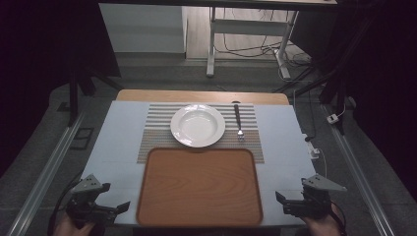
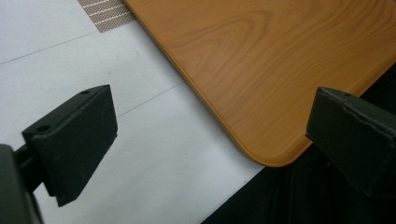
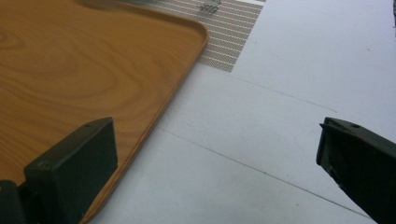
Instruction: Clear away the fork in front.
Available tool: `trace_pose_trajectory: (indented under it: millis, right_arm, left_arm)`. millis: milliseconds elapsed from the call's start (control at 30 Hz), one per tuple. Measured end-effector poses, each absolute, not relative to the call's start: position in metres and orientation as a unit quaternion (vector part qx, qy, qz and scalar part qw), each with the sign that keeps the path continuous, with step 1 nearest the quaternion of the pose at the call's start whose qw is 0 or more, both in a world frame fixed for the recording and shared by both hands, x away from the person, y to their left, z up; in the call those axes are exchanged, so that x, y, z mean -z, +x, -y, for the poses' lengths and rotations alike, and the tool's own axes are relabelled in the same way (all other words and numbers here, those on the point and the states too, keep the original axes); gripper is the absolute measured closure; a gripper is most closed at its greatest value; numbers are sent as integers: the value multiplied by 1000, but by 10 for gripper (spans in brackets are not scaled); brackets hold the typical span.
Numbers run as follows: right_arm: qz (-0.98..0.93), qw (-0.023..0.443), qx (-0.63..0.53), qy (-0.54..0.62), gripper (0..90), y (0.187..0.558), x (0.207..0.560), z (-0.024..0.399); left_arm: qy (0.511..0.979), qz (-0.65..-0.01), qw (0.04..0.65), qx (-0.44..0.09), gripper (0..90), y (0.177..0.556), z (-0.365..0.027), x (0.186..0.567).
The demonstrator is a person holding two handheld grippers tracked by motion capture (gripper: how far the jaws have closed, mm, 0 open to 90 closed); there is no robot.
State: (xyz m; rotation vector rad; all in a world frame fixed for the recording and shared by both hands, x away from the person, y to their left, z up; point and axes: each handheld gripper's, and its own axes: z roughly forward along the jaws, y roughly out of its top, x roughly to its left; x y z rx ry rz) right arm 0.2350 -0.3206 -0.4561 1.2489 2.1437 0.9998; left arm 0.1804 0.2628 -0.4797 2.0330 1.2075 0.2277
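While you hold both tools low at the near edge of the table (image 1: pixel 118 142), nothing is between either pair of jaws. Your left gripper (image 1: pixel 120 209) sits at the near left corner, just left of the wooden tray (image 1: pixel 199 187), with its jaws spread wide and pointing right toward the tray's near left corner. In the left gripper view that rounded corner of the tray (image 2: pixel 261 84) lies between the two black jaws but farther off, not touched by either, and it reaches right up to the table's near edge. Your right gripper (image 1: pixel 281 202) mirrors it at the near right corner, jaws also spread wide and pointing left toward the tray's right rim without contact. In the right gripper view the tray's right rim (image 3: pixel 84 74) runs past the left jaw, and bare white tabletop fills the gap between the jaws.

The tray lies flat in the near middle of the table, its far edge overlapping the striped placemat (image 1: pixel 157 123). On that mat, just beyond the tray, sits a white plate (image 1: pixel 197 125), and a fork (image 1: pixel 238 123) lies to the right of the plate, its tines pointing toward you. Plate and fork are apart from each other and well apart from both grippers.
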Motion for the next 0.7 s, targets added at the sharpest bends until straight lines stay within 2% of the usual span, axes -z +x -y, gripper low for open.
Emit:
trace_pose_trajectory:
  millis: [700]
  right_arm:
    - [-796,230,-349,439,0,236,457,315]
  left_arm:
    - [793,-472,374,-88,23,180,-263,480]
